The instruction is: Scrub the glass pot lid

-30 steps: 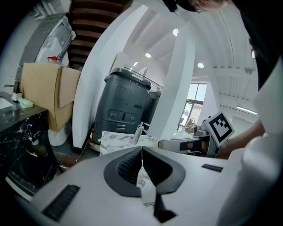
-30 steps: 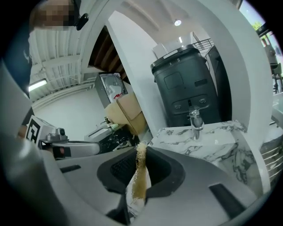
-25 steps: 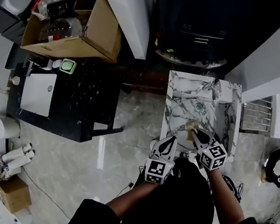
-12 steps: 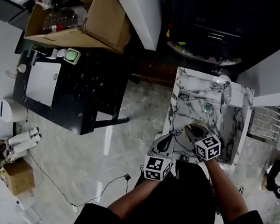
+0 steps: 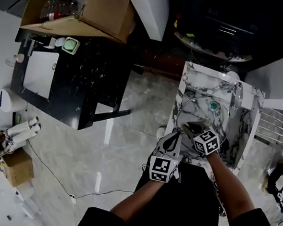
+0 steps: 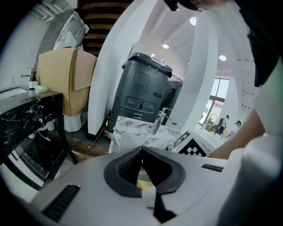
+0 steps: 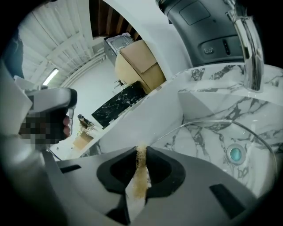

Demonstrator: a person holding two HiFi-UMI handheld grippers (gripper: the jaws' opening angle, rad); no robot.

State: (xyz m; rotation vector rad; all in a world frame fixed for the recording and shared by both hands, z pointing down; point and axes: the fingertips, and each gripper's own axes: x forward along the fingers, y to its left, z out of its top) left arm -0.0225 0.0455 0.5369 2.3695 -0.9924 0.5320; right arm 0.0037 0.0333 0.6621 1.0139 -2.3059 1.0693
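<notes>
The glass pot lid (image 5: 198, 110) lies in the marble sink (image 5: 189, 79); its thin rim (image 7: 208, 123) arcs across the basin over a teal drain (image 7: 235, 154). My right gripper (image 5: 189, 126) is over the lid's near-left part, shut on a tan scrub pad (image 7: 139, 176) with a white side. The pad's frayed edge sticks up between the jaws (image 7: 140, 150). My left gripper (image 5: 176, 137) is at the sink's near-left edge by the lid's rim. Its jaws (image 6: 141, 149) are shut, and nothing shows beyond the tips.
A chrome faucet (image 5: 236, 93) stands at the sink's far right. Behind the sink is a dark bin (image 6: 141, 92). A black marble table (image 5: 73, 78) and an open cardboard box (image 5: 84, 10) are to the left. A wire rack (image 5: 266, 117) is on the right.
The head view has drifted, so the sink sits further right and higher. Both grippers stay at the sink's near edge; the right one with the pad has edged slightly toward the lid's left rim.
</notes>
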